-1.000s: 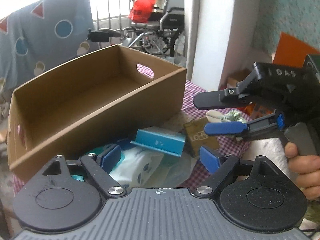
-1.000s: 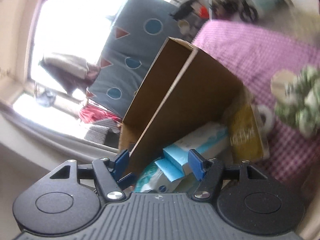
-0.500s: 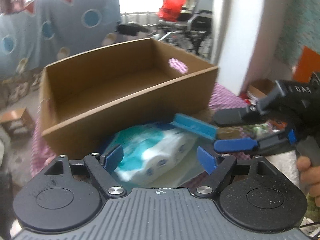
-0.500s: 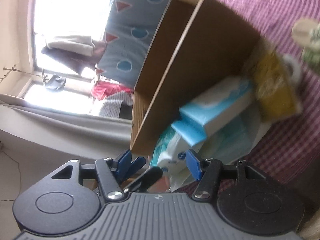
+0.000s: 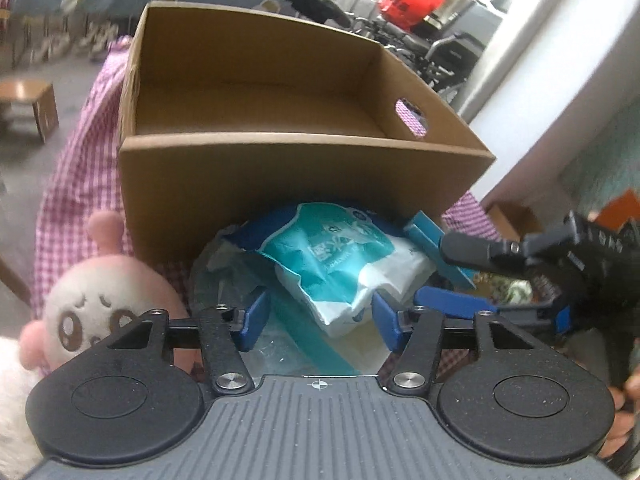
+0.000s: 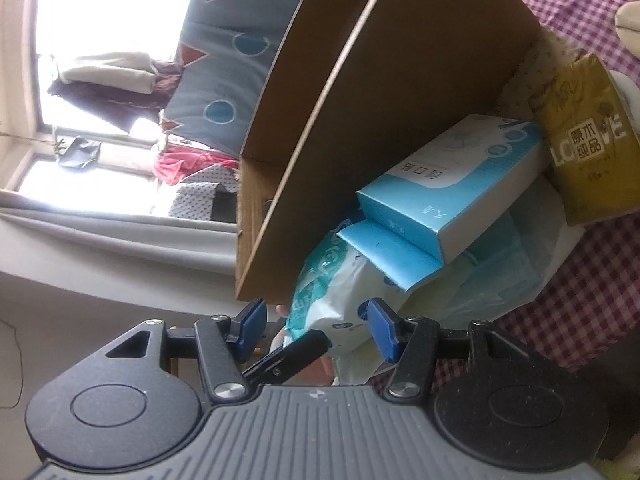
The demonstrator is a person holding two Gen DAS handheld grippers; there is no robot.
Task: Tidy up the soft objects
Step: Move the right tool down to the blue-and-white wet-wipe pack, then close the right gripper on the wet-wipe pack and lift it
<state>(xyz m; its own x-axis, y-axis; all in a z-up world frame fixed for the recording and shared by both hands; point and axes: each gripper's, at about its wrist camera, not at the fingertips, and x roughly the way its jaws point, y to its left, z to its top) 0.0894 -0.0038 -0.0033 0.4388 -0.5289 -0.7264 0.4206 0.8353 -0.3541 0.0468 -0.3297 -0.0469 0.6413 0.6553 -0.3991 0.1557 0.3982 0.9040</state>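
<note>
At the counter's left edge a pink plush toy [image 5: 92,304] waits outside the empty cardboard box [image 5: 280,176], so nothing is sorted yet. The left tongs [image 5: 318,322] are closing around the teal tissue pack [image 5: 340,268] lying against the box's near wall, pads not yet pressing. Further right, the right tongs [image 6: 314,330] are also narrowing around that pack, beside the blue box [image 6: 452,196] and yellow tissue pack [image 6: 584,148].

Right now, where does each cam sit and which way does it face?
Left wrist: on the left gripper, tilted down at the tissue pack between its closing jaws, pads not pressing; empty cardboard box behind, plush toy, right gripper and a hand show.
Right wrist: on the right gripper, rolled sideways, jaws closing around the pack's end; blue box, yellow packet.
Shared: pack, cardboard box, blue box, checked cloth.
</note>
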